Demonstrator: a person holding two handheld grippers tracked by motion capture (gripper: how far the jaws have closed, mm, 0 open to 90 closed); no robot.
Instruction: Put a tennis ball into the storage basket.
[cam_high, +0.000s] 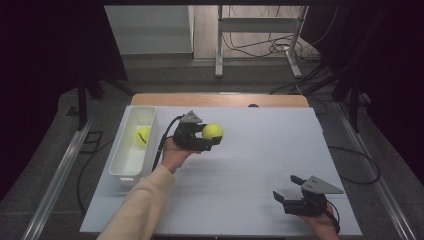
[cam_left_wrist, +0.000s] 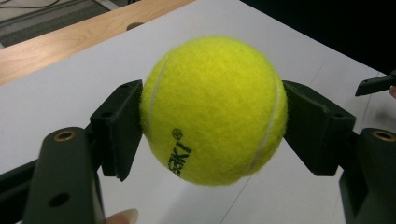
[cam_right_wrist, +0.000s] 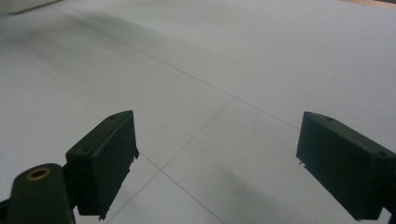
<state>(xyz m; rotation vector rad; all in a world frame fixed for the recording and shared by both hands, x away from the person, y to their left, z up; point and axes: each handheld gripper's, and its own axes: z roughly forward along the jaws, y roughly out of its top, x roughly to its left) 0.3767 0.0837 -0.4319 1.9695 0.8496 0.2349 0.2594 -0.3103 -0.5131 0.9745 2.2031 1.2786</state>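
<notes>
At far left in the high view a white bin (cam_high: 131, 150) sat on the white table (cam_high: 240, 200) w/ one tennis ball already inside (cam_high: 143, 135). Just right of it the left gripper (cam_high: 216, 137) held a second tennis ball (cam_high: 212, 131) off the surface, near the bin but not over it. The left gripper view gave the detail: both pads (cam_left_wrist: 122, 123) pressed on opposite sides of the ball (cam_left_wrist: 214, 109) at about its widest line, felt slightly dented, black lettering low on the face. Judged light, springy, fuzzy — good friction, not fragile, but round, so a grip off the equator would prob. squeeze it out; the across-the-middle hold looked right. Farther right, near the table's front edge, the right gripper (cam_high: 289, 188) was well apart from the ball, jaws spread wide w/ nothing between — the right gripper view showed bare table (cam_right_wrist: 201, 70) betw. its pads (cam_right_wrist: 105, 161). The bin and the ball inside it could be made out in the high view; pad contact was clear in the left gripper view.
</notes>
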